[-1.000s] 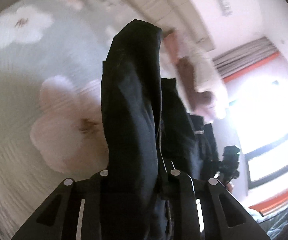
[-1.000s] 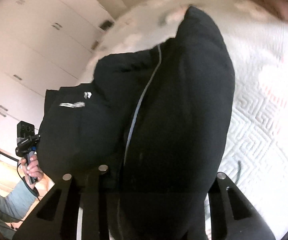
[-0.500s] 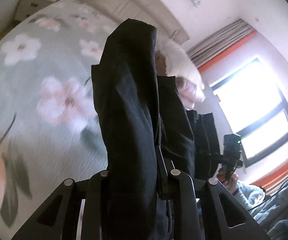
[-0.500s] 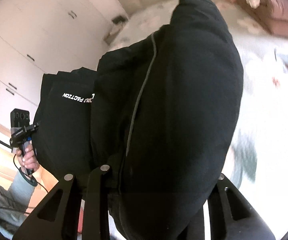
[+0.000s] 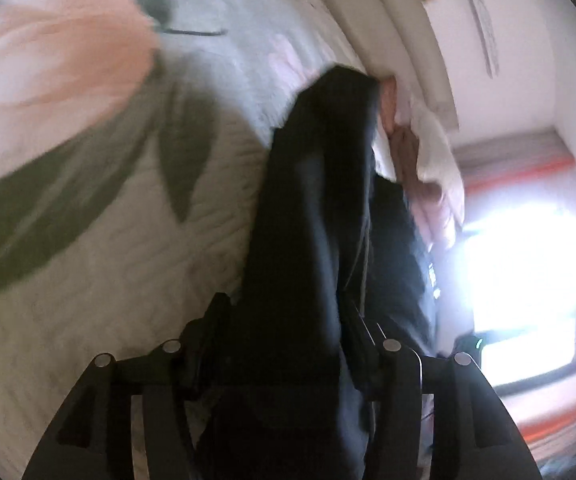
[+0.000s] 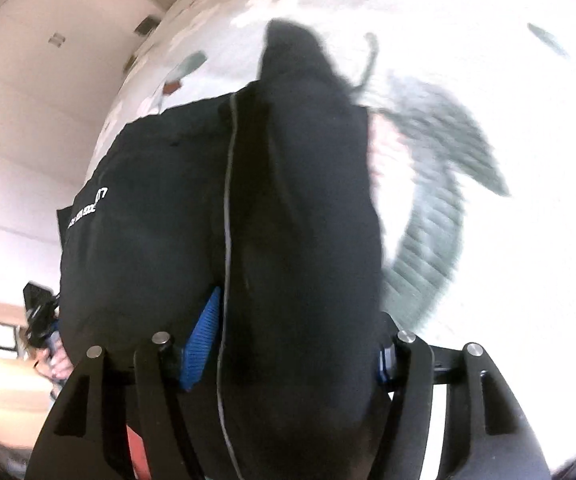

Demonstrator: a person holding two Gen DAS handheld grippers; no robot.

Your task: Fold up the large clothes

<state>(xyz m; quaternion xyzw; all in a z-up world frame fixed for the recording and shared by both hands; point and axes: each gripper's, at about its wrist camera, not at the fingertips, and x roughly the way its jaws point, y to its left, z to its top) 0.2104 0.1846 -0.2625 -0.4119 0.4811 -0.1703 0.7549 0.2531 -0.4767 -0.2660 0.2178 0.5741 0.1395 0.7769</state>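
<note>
A large black garment with white lettering hangs between my two grippers over a bed. In the left wrist view my left gripper [image 5: 284, 344] is shut on a thick fold of the black garment [image 5: 312, 208], which hides the fingertips. In the right wrist view my right gripper [image 6: 284, 344] is shut on another bunched part of the garment [image 6: 288, 200]; a grey seam line runs down it and the white lettering [image 6: 88, 208] shows at left. The other gripper [image 6: 38, 316], held in a hand, shows at the far left there.
The floral quilt of the bed [image 5: 88, 240] lies close below, also in the right wrist view [image 6: 488, 240]. Pillows [image 5: 428, 160] and a padded headboard [image 5: 392, 40] are at the far end. A bright window [image 5: 528, 280] is at right; white cupboards [image 6: 28, 100] at left.
Both grippers have dropped toward the bed with the garment still held; the quilt now looks much closer and blurred in both views. The garment hangs lower against the quilt.
</note>
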